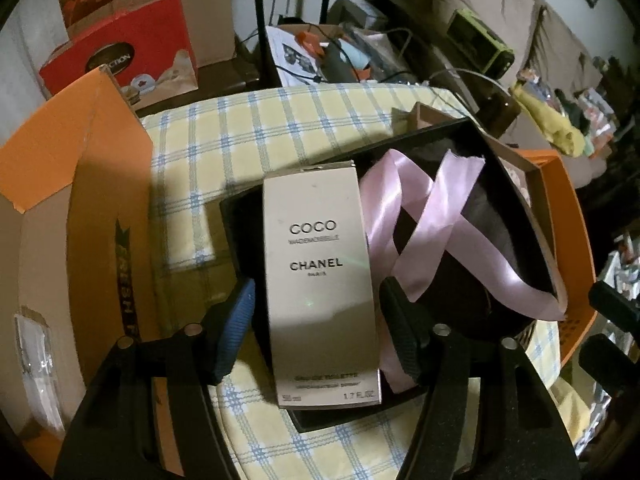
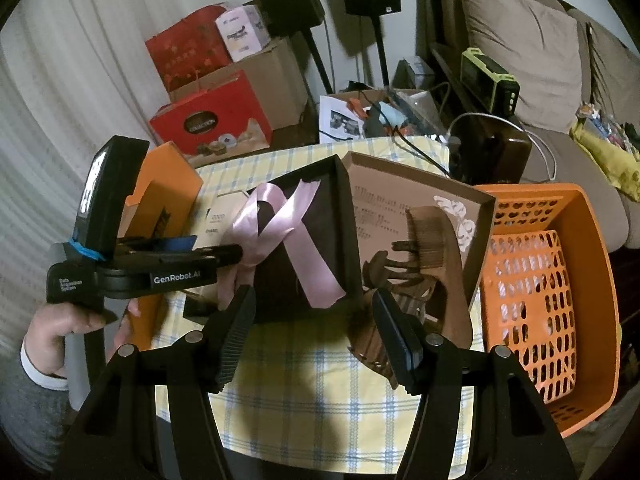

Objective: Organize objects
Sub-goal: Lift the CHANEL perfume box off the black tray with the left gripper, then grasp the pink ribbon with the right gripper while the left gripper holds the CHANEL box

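While straddling the perfume box (image 1: 320,280) across its short width, left gripper (image 1: 316,320) jaws near but not visibly pressing; right gripper (image 2: 316,332) open, empty, farther off.

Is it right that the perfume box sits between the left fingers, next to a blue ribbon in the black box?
Not quite: the ribbon is pink, not blue, as the left wrist view shows. The rest holds: the perfume box sits between the left fingers, beside the ribbon in the black box.

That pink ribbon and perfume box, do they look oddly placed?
Yes. The perfume box lies askew over the black box's left edge, half out. The pink ribbon sprawls loose and untied across it, one end trailing over the rim.
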`<state>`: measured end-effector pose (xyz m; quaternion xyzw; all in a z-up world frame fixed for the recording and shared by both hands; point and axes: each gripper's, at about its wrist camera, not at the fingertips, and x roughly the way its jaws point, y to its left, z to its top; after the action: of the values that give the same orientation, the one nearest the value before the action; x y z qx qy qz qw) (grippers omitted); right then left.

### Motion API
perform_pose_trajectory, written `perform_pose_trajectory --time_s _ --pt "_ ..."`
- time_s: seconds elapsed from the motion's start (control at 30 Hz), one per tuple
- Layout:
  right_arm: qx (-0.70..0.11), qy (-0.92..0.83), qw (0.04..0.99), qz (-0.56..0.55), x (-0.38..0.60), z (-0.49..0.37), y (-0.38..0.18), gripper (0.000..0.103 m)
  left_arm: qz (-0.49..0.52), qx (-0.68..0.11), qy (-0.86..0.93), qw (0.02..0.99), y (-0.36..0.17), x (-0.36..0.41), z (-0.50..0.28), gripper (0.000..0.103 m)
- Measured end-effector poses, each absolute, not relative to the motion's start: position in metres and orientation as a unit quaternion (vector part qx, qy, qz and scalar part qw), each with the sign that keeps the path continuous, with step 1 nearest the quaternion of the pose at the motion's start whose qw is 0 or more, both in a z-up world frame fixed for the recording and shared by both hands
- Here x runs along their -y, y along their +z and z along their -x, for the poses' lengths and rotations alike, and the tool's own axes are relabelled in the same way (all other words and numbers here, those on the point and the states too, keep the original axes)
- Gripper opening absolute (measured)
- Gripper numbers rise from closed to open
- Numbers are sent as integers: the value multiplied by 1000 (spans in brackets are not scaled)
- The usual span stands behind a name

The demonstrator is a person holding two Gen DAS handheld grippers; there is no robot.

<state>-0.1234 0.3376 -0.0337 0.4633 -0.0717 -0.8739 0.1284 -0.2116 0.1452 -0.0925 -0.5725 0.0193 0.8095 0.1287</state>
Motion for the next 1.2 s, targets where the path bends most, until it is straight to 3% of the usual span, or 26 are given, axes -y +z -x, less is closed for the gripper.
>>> perform_pose_trajectory --time_s 0.03,0.2,0.63,0.77,0.97,1.2 --pt "72 -874 128 -464 -337 123 -34 62 577 -21 806 132 -94 -146 212 47" --pt "71 -874 128 -464 -337 123 -33 62 568 -9 812 131 -93 -144 210 45" --pt "66 -874 164 -454 -312 136 -32 62 523 38 837 159 -38 -124 199 45" --pt "47 -868 175 -463 -291 149 -40 56 516 45 840 160 -28 -115 198 45" --pt "85 -865 202 -451 -281 155 -36 55 502 55 847 165 -9 -98 195 45" --pt "19 -876 267 -402 -243 140 -17 55 487 65 853 177 24 -82 192 45"
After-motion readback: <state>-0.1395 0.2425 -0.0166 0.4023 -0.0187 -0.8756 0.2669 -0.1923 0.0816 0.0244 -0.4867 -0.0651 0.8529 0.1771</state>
